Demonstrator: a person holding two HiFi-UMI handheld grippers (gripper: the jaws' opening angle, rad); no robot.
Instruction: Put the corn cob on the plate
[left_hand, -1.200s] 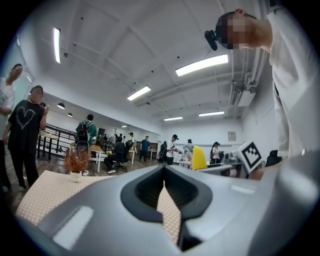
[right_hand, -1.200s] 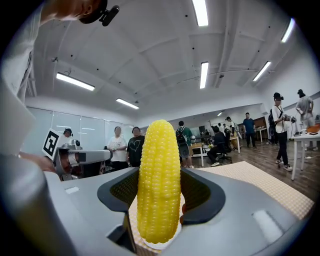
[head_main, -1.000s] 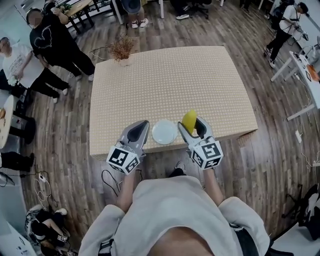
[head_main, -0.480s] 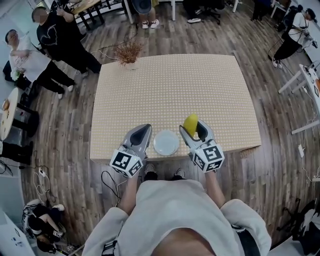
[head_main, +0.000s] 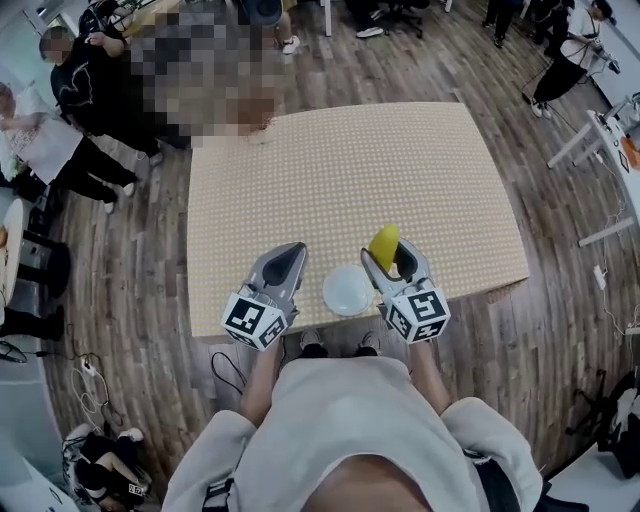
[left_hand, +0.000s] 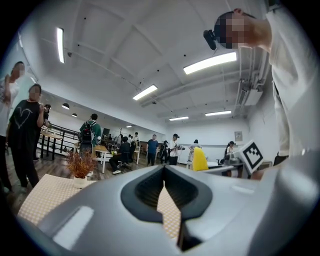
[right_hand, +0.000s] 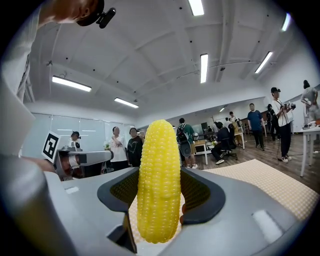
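Corn cob (head_main: 383, 242) upright, pinched in right gripper (right_hand: 160, 200) jaws, lower centre of frame, just right of empty plate (head_main: 347, 290). Left gripper (head_main: 283, 264) jaws together, empty. Pickup done; placing and release remain.

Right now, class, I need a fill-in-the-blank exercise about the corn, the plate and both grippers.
The right gripper holds the corn cob ___ between its jaws. The empty plate on the table is ___ in colour. The left gripper holds ___. The plate lies ___ the two grippers.
Missing words: upright; white; nothing; between.
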